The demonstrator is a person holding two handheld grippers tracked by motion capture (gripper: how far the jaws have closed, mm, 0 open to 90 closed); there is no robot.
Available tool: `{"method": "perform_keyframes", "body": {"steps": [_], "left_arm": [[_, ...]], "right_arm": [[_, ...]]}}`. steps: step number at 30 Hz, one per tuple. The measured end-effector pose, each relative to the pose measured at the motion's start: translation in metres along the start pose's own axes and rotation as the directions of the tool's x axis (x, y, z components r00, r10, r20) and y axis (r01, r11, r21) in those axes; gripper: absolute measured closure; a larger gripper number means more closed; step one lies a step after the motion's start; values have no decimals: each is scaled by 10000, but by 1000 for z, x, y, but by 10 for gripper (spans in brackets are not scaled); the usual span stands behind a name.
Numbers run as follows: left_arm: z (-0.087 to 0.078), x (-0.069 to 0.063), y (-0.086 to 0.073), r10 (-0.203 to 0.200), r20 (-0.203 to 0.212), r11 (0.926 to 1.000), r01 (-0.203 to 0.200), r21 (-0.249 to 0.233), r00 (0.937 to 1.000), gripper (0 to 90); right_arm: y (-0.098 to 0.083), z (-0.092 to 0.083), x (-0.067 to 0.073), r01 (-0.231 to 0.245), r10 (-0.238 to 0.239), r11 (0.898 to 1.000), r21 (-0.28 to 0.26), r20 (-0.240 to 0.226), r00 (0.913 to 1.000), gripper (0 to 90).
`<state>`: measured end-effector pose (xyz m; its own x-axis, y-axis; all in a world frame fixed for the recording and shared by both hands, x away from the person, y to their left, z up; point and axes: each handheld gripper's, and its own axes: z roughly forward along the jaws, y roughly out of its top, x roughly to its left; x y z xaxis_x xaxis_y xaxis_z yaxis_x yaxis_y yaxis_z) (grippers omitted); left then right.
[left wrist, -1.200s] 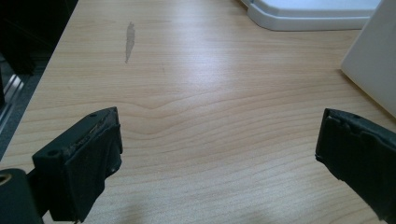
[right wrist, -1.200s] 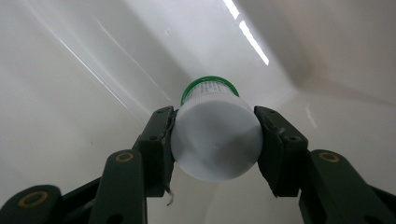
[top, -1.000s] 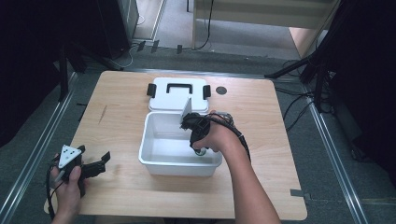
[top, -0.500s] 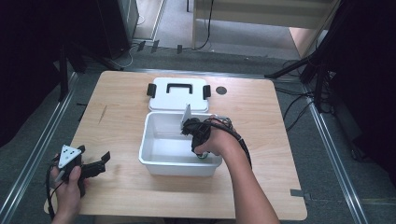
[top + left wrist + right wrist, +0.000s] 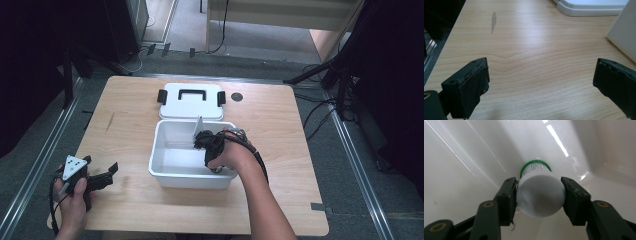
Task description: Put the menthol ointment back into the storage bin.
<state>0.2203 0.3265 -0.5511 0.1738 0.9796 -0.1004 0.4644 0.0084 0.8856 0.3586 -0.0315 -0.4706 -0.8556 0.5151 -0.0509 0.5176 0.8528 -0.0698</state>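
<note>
Change since earlier frame: right gripper (image 5: 214,159) sits a little lower inside the white box (image 5: 165,175); its jaws have just been opening slightly, with the white bottle (image 5: 539,192) between them. Left gripper (image 5: 102,179) keeps its place.
High view, right gripper: reaches down into the white box, near its right front corner.
High view, lid: white lid (image 5: 190,100) with black handle lies flat just behind the white box.
High view, left gripper: rests on the table (image 5: 280,130), well to the left of the white box.
Left gripper view: jaws stand wide apart over bare wood; white box wall (image 5: 624,32) at the right edge.
Right gripper view: both pads touch the sides of the white bottle, which has a green ring at its far end and lies on the white box floor.
</note>
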Motion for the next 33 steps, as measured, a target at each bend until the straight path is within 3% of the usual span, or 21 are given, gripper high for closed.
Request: {"method": "perform_keyframes", "body": {"steps": [5, 9, 11, 19, 24, 27, 28, 33], "left_arm": [[0, 0, 0, 12, 3, 10000, -12, 9, 10000, 12], [0, 0, 0, 11, 6, 10000, -11, 9, 10000, 11], [0, 0, 0, 17, 0, 10000, -17, 12, 10000, 12], [0, 0, 0, 24, -8, 10000, -24, 26, 10000, 12], [0, 0, 0, 35, -20, 10000, -35, 17, 10000, 11], [0, 0, 0, 46, -14, 10000, -45, 35, 10000, 11], [0, 0, 0, 43, -11, 10000, -43, 41, 10000, 12], [0, 0, 0, 37, 0, 10000, -37, 41, 10000, 12]], "right_arm": [[-1, -2, 2, 40, -40, 10000, -72, -18, 10000, 442], [-4, -11, 4, 180, -185, 9992, -357, -142, 9997, 337], [-5, -14, 4, 198, -202, 9990, -395, -116, 9997, 327], [-18, -38, 1, -210, 218, 9978, -632, 127, 9997, 170], [-27, -59, 1, -687, 686, 9918, -1079, -39, 9976, 141], [-29, -68, 2, -810, 821, 9902, -1139, 48, 9966, 138], [-32, -77, 3, -735, 775, 9912, -1102, 317, 9965, 134], [-39, -96, 3, -880, 937, 9876, -1297, 390, 9948, 121]]}}
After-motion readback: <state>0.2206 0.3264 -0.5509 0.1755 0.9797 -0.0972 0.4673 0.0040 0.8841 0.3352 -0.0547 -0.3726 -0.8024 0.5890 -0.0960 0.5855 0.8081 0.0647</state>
